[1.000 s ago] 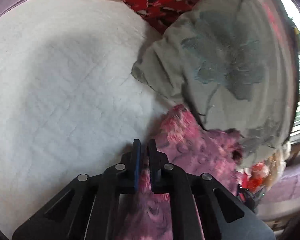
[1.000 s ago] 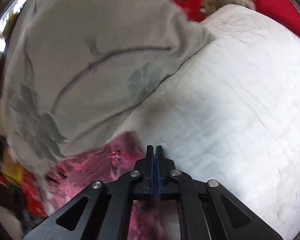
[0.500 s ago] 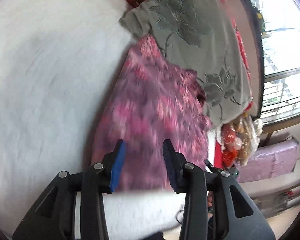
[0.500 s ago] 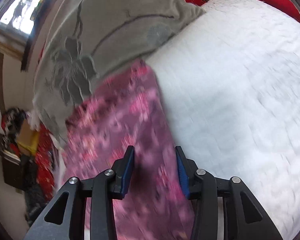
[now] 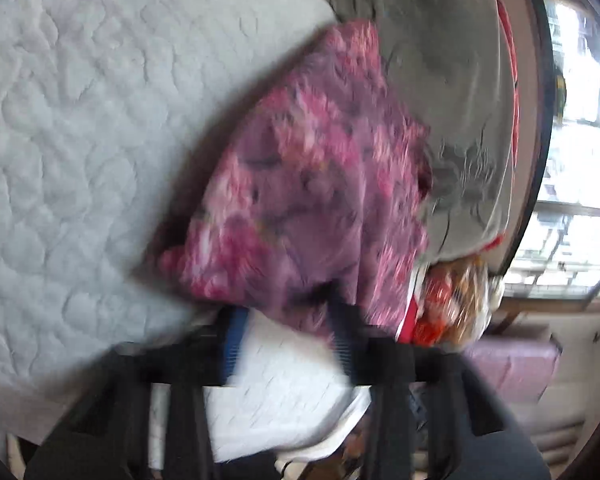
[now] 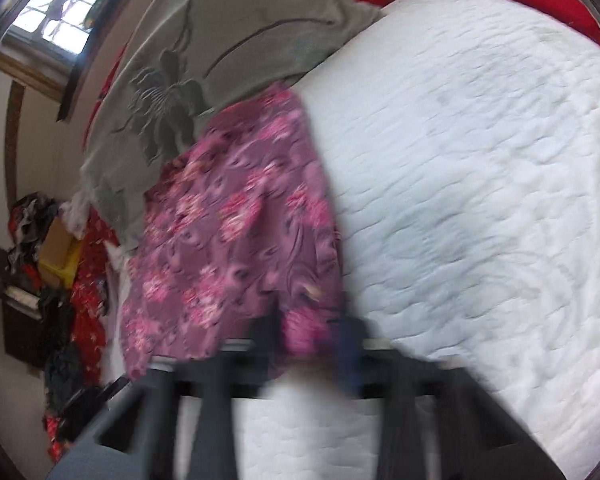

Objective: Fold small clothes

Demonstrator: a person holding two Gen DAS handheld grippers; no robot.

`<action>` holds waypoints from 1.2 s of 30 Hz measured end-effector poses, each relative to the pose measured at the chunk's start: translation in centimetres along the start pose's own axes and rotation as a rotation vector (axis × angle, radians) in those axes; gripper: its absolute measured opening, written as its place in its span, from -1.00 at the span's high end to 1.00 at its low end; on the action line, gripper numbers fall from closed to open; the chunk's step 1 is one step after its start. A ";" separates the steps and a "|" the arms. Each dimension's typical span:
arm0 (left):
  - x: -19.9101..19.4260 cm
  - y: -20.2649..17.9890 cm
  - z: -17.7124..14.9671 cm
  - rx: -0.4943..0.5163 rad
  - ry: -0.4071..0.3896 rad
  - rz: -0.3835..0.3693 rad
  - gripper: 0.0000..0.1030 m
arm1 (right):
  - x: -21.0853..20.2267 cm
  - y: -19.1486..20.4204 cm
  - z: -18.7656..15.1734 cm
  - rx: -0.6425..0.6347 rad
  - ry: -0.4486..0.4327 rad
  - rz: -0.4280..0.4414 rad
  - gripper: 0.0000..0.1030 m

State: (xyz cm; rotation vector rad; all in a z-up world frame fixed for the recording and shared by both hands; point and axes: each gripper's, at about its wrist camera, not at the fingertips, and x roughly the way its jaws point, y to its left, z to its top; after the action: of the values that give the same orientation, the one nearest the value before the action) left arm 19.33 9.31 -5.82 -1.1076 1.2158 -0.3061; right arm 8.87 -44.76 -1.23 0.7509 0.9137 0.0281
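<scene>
The pink-and-purple floral garment [image 5: 308,184] lies on the white quilted bedspread [image 5: 72,128], near the edge of the bed, w/ its far corner touching the grey flower-print cloth [image 5: 440,52] that covers the bed's far side. Same garment in the right wrist view [image 6: 236,240]: spread fairly flat, long edge running beside the bare quilt [image 6: 480,168], grey cloth [image 6: 204,48] just behind it.

Left gripper [image 5: 288,332] is spread wide, blue-padded fingers [image 5: 234,334] apart; the garment's near hem sits just ahead of and partly over the fingertips (blur makes it hard to tell if fabric lies between the jaws or only above them), and nothing is clamped. Right gripper [image 6: 308,344] is likewise parted, one finger [image 6: 350,344] on the quilt side, the other under the garment's near edge; no pinch on the cloth.

Both views are motion-blurred at the bottom. Beyond the bed: a bright window [image 5: 580,160], red patterned fabric [image 6: 88,280] and a heap of clothes [image 6: 32,216] by the wall.
</scene>
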 end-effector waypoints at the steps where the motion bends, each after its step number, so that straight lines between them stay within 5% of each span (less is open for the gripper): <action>1: -0.4 -0.5 0.2 0.009 -0.013 -0.002 0.94 | -0.4 0.3 0.2 -0.007 -0.017 0.002 0.76; 6: -2.5 -2.1 0.0 0.089 -0.080 0.044 0.94 | -3.9 -0.2 1.8 0.020 -0.137 0.050 0.80; 10: -1.4 -0.5 0.1 0.068 -0.039 0.147 0.94 | -2.8 -2.4 1.9 0.085 -0.105 -0.022 0.89; 13: -1.7 0.5 -0.6 0.057 0.014 0.117 0.93 | -1.5 -4.0 1.3 0.115 -0.047 -0.069 0.89; 18: -5.7 -2.4 -1.2 0.232 -0.013 0.053 0.90 | -3.9 -1.8 3.1 0.023 -0.108 -0.069 0.74; 22: -5.2 -6.8 1.8 0.357 -0.089 0.125 -0.01 | -2.9 1.5 6.3 -0.065 -0.151 -0.044 0.24; 29: 1.2 -9.5 11.7 0.319 -0.061 0.215 -0.05 | 5.9 8.3 11.8 -0.141 -0.070 0.023 0.22; 32: 4.4 -9.7 13.6 0.305 -0.056 0.251 -0.08 | 9.9 10.5 12.2 -0.190 -0.018 0.093 0.38; 33: 5.1 -9.6 13.8 0.312 -0.074 0.297 -0.07 | 11.0 11.0 12.2 -0.210 -0.004 0.088 0.62; 36: 5.8 -9.4 14.0 0.330 -0.114 0.343 0.05 | 16.2 11.3 12.1 -0.244 0.077 -0.104 1.00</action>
State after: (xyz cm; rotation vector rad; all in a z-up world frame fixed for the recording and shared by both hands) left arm 36.78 7.84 -2.59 -0.6116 1.1800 -0.1695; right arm 30.99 -38.02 -1.29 0.4780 1.0013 0.0765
